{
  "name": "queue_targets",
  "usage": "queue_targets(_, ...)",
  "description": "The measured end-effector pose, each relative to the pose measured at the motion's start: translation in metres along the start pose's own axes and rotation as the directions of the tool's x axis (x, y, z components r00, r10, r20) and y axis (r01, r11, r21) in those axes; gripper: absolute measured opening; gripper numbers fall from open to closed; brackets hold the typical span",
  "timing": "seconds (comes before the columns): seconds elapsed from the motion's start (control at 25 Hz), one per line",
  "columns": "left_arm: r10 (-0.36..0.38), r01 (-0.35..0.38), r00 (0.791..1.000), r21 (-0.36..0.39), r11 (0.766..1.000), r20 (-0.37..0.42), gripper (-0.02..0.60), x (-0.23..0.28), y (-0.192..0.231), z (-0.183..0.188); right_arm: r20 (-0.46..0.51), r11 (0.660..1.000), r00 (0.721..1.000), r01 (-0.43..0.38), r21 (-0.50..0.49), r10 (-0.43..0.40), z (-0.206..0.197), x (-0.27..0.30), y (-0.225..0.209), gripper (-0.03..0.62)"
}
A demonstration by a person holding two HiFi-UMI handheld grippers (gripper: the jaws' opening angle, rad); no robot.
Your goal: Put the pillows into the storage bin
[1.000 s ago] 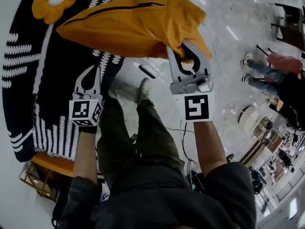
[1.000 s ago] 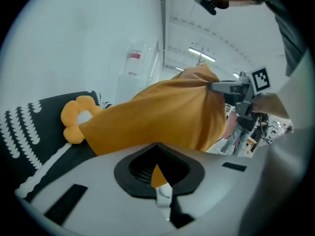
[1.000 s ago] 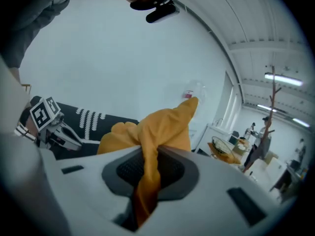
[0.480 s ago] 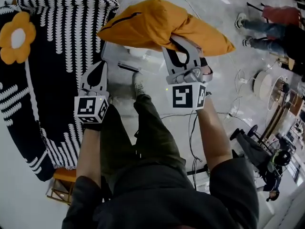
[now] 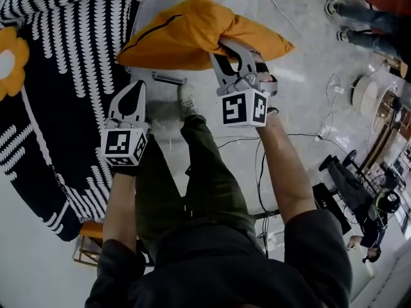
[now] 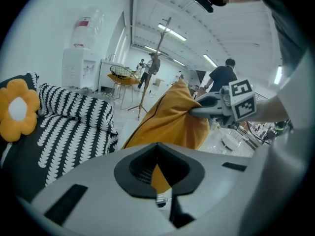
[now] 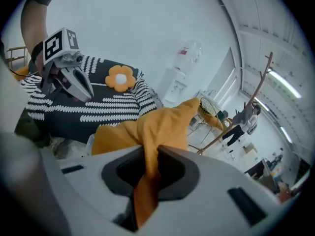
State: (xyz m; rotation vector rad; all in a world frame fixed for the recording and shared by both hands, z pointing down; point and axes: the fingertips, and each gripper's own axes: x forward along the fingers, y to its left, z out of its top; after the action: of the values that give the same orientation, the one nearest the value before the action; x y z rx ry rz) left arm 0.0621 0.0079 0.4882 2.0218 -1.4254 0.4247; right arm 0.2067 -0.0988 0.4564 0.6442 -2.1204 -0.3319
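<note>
One right hand-held gripper (image 7: 147,155), nearly closed, pinches orange pillow (image 5: 186,34).

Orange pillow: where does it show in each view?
Head view: orange pillow top centre, corner in the right gripper.
Left gripper view: centre, beyond the jaws.
Right gripper view: centre, fabric clamped between the jaws.
Shared landmark: black-and-white cloth, left of the pillow.

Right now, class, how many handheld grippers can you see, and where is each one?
2. The left gripper is shut and empty, near the edge of the black-and-white patterned fabric. The right gripper is clamped on the orange pillow. None seems hidden.
</note>
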Motion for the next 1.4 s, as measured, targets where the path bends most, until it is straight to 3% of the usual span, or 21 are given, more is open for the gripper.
queue_targets(0.2,0.000,0.000,0.999,-0.014,1.000,-0.044,0.003,0.026,0.003,-0.026,-0.011,0.998,1.000,0.030,0.056,-0.029,-0.044,0.064,-0.009,0.061)
queue_targets(0.4,0.014,-0.019,0.996,-0.058,0.998,-0.084,0.003,0.037,0.031,-0.099,-0.092,0.981,0.990,0.120,0.154,-0.107,-0.111,0.139,-0.008,0.074)
queue_targets(0.52,0.030,-0.039,0.994,-0.080,0.996,-0.105,0.003,0.034,0.039,-0.125,-0.081,0.968,0.986,0.159,0.193,-0.145,-0.126,0.168,-0.014,0.094)
queue_targets(0.72,0.052,-0.065,0.990,-0.099,0.993,-0.131,0.003,0.047,0.041,-0.121,-0.070,0.936,0.966,0.257,0.240,-0.247,-0.124,0.185,-0.058,0.196)
queue_targets(0.8,0.058,-0.073,0.989,-0.108,0.991,-0.135,0.003,0.055,0.044,-0.118,-0.051,0.923,0.962,0.270,0.273,-0.267,-0.120,0.187,-0.064,0.199)
queue_targets(0.96,0.061,-0.077,0.989,-0.115,0.990,-0.136,0.003,0.062,0.050,-0.116,0.030,0.913,0.978,0.183,0.365,-0.208,-0.113,0.202,-0.056,0.206)
queue_targets(1.08,0.058,-0.074,0.988,-0.114,0.991,-0.141,0.002,0.060,0.047,-0.121,0.044,0.925,0.990,0.106,0.365,-0.131,-0.114,0.223,-0.051,0.256)
queue_targets(1.2,0.062,-0.078,0.988,-0.109,0.991,-0.143,0.003,0.057,0.044,-0.121,0.033,0.944,0.985,0.154,0.291,-0.171,-0.110,0.220,-0.063,0.259)
queue_targets(1.4,0.083,-0.093,0.990,-0.088,0.992,-0.112,0.003,0.040,0.032,-0.093,0.024,0.925,0.981,0.175,0.337,-0.195,-0.106,0.160,-0.064,0.259)
